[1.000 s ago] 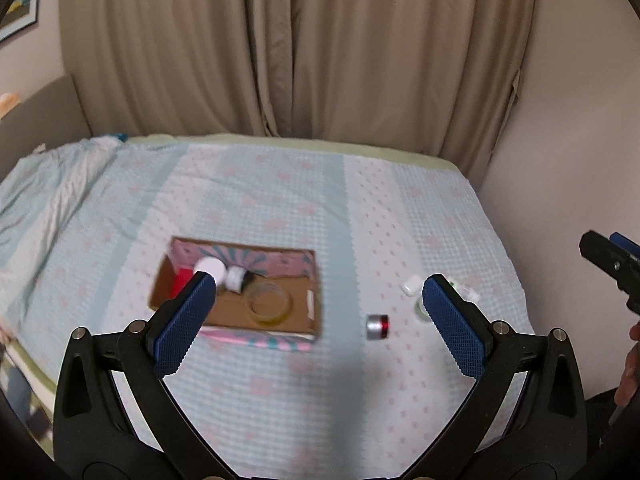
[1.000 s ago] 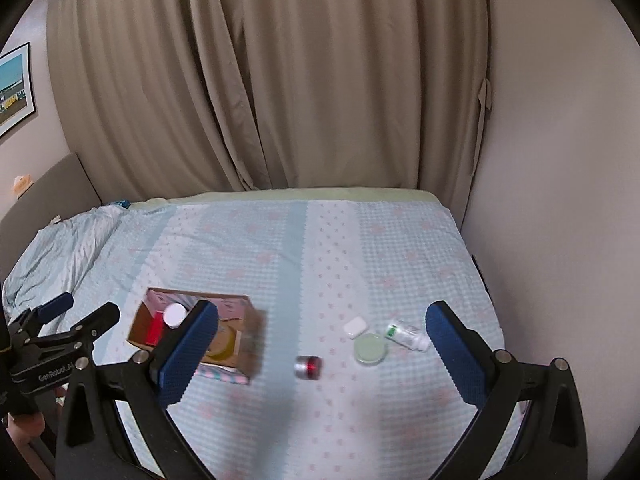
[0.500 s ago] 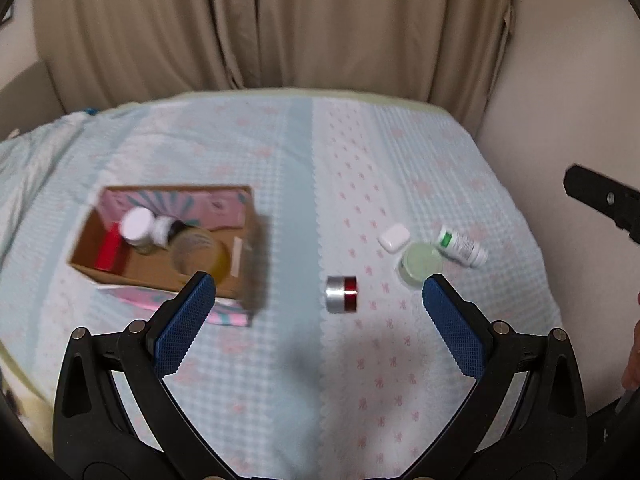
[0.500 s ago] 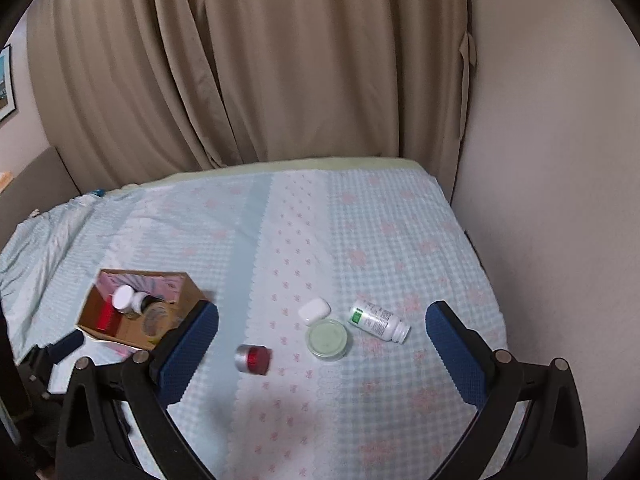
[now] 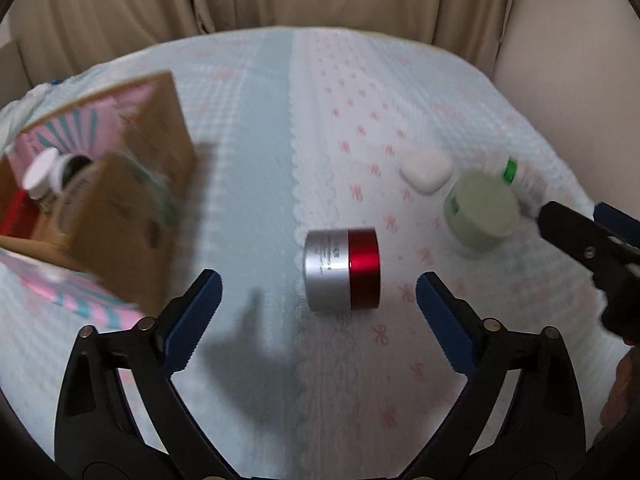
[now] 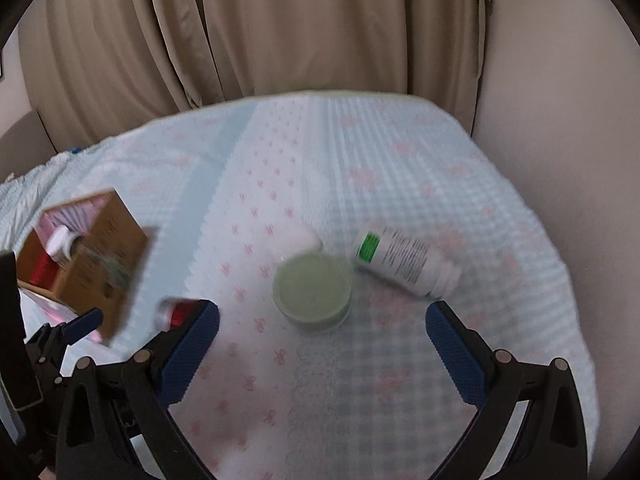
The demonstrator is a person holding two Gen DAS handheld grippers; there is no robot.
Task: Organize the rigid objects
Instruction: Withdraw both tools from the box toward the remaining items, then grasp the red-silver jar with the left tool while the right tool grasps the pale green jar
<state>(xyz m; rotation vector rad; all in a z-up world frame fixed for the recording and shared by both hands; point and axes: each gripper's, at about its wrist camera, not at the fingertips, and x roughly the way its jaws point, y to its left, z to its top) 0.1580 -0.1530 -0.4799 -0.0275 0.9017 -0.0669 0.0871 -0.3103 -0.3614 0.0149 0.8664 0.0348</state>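
A red and silver jar (image 5: 341, 270) lies on its side on the bedspread, just ahead of my open, empty left gripper (image 5: 318, 306). A pale green jar (image 6: 313, 289) stands upright ahead of my open, empty right gripper (image 6: 320, 336); it also shows in the left wrist view (image 5: 482, 208). A white bottle with a green label (image 6: 404, 261) lies on its side right of it. A small white case (image 5: 426, 169) lies behind the green jar. A cardboard box (image 5: 92, 208) at the left holds a white-capped bottle (image 5: 42, 172) and other items.
The bed (image 6: 440, 168) is covered in a light blue and white patterned spread. Beige curtains (image 6: 280, 28) hang behind it and a wall (image 6: 560, 100) runs along the right edge. The right gripper's fingers (image 5: 580, 236) reach into the left wrist view.
Both grippers have moved down and forward toward the bed. The left one has closed in on the red and silver jar, the right one on the green jar. Both stayed open.
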